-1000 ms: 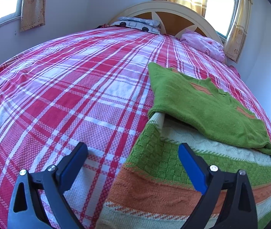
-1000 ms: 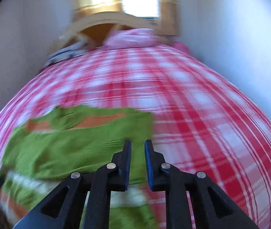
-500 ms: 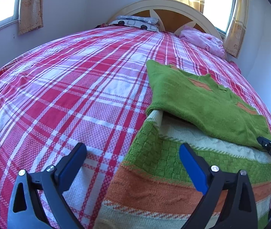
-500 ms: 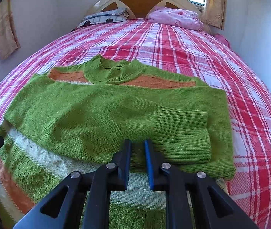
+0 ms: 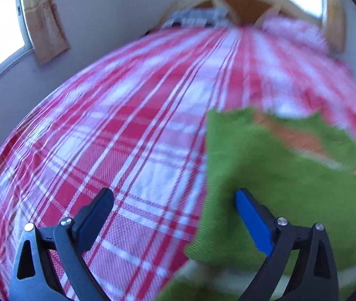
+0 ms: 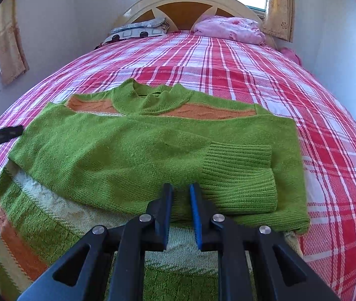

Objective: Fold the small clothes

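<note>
Right tool (image 6: 180, 195) is hovering nearly clenched and empty over the sweater (image 6: 132, 155) lying sleeve-folded on the bed (image 6: 228, 75), while left tool (image 5: 175, 205) is gaping wide, probably lining up the next fold.

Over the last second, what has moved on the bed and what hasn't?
The left hand-held gripper, jaws wide open, has swung forward to the sweater's left edge, blurring its view. The right hand-held gripper settled over the folded sleeves, jaws nearly closed, gripping nothing. The sweater and the plaid bedspread stayed put.
</note>
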The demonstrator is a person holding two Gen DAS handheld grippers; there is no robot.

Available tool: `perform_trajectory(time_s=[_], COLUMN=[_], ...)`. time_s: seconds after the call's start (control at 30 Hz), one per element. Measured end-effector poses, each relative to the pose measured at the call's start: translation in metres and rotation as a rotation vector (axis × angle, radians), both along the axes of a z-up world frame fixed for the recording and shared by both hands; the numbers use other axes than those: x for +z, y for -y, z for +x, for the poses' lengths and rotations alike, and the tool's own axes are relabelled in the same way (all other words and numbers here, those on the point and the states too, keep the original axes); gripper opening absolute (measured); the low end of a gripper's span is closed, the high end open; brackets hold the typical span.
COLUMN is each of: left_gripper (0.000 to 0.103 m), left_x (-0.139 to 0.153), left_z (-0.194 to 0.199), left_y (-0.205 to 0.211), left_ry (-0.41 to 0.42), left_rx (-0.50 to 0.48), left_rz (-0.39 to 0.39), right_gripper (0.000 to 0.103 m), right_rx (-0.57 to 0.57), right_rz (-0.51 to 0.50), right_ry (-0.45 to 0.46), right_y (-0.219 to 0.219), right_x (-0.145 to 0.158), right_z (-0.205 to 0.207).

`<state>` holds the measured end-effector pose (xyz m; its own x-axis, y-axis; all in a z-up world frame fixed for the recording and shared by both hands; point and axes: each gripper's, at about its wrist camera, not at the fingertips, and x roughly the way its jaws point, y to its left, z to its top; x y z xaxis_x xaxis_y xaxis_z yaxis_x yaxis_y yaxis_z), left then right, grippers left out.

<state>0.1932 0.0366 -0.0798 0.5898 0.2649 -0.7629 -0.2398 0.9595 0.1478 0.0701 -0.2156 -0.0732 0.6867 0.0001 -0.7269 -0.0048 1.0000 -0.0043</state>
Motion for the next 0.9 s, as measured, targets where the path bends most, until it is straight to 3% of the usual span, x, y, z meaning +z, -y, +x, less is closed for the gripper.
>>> perform_trajectory(time_s=[0.13,0.2,0.3,0.37,0.43,0.47,0.63,0.67,0.8,0.9], left_gripper=[0.103,0.103,0.103,0.103,0.103,0.103,0.103,0.103,0.103,0.103], left_x=[-0.007,-0.008,-0.009,-0.008,-0.009,-0.010,-0.011,-0.011,-0.011,-0.010], left_z=[-0.001,-0.003,-0.006,-0.007,-0.004,-0.003,-0.002,-0.002,-0.002,-0.002], left_y=[-0.016,-0.019,-0.024,-0.022,-0.022,-0.022,-0.022,-0.022,-0.018,-0.017], left_ry=[0.013,0.013,0.016,0.014,0.012,0.013,0.016,0.017,0.020,0.021], left_rx=[0.012,0.017,0.020,0.021,0.019,0.018,0.017,0.017,0.018,0.017], left_rz=[-0.044,-0.069,-0.097,-0.109,-0.116,-0.118,-0.113,-0.108,-0.080,-0.073], right_gripper=[0.019,0.019,0.019,0.019,0.020,0.021,0.035,0.041,0.060,0.061], right_rx=[0.009,0.016,0.008,-0.018,-0.053,-0.046,-0.058,-0.070,-0.121,-0.124], right_rz=[0.037,0.075,0.049,0.007,-0.063,-0.069,-0.171,-0.175,-0.086,-0.023], right_ry=[-0.003,0.040,0.078,0.035,-0.079,-0.047,-0.012,-0.011,-0.019,-0.049], right_y=[0.004,0.008,0.011,0.013,0.015,0.015,0.008,0.010,0.031,0.039], right_x=[0.007,0.019,0.034,0.028,0.002,0.000,-0.003,-0.003,-0.002,-0.001], right_z=[0.001,-0.001,0.005,0.017,0.038,0.040,0.048,0.048,0.047,0.047])
